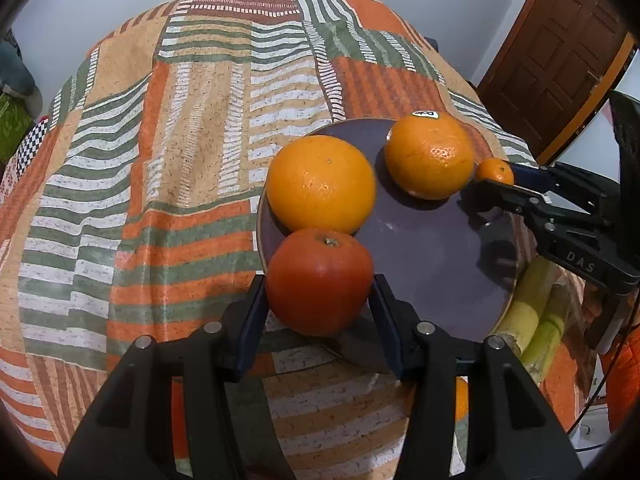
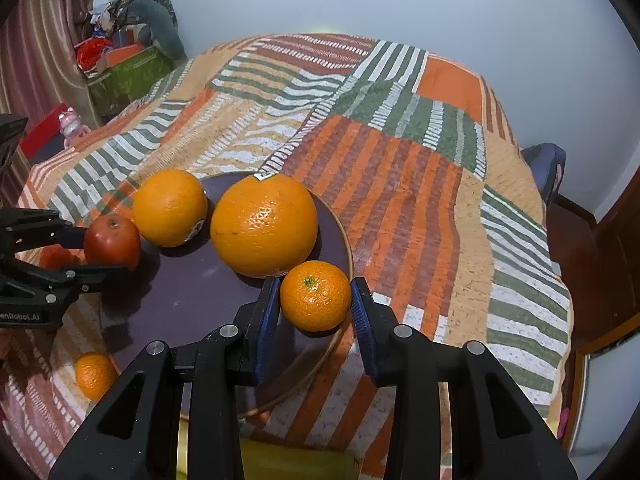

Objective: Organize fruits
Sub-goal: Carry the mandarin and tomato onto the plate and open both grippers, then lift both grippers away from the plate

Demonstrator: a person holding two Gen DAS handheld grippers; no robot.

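Note:
A dark purple plate (image 1: 420, 248) (image 2: 180, 292) lies on the patterned tablecloth with two big oranges on it, one plain (image 1: 320, 184) (image 2: 170, 208) and one with a sticker (image 1: 430, 156) (image 2: 264, 224). My left gripper (image 1: 319, 280) (image 2: 100, 252) is shut on a red round fruit (image 1: 320, 308) (image 2: 112, 240) at the plate's near-left rim. My right gripper (image 2: 316, 284) (image 1: 494, 180) is shut on a small mandarin (image 2: 315, 304) (image 1: 496, 170) at the plate's opposite rim, right beside the stickered orange.
Another mandarin (image 2: 94, 374) lies on the cloth beside the plate. Yellow-green stalks (image 1: 536, 320) lie by the plate's edge under the right gripper. A wooden door (image 1: 560, 48) stands beyond the table, and boxes and clutter (image 2: 124, 68) sit at the far left.

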